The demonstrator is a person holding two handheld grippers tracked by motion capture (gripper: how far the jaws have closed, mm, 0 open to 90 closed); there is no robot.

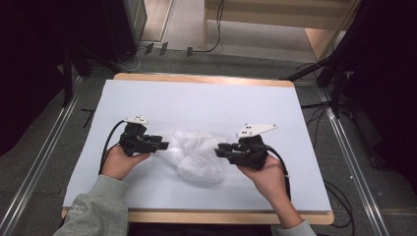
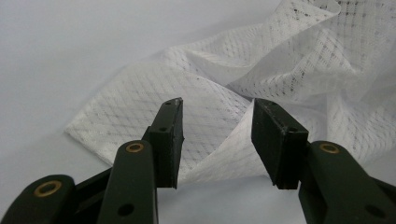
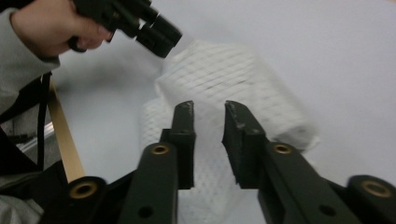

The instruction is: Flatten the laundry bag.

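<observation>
In the high view, a crumpled mesh cloth (image 1: 199, 155) is seen mid-frame on the counter (image 1: 162, 101), between the left gripper (image 1: 162, 145) and the right gripper (image 1: 220, 150). In the left gripper view, the fingers (image 2: 169, 140) stand apart over a fold, unclamped. In the right gripper view, the fingers (image 3: 184, 135) are narrowly parted, nothing pinched; several layers could be caught together.

- Your high view looks forward and down from above your side of the table (image 1: 147, 98).
- Each gripper view sits low and close, looking along its own jaws.
- All three views share the white mesh cloth (image 1: 199, 152) (image 2: 289, 79) (image 3: 224, 79).
</observation>
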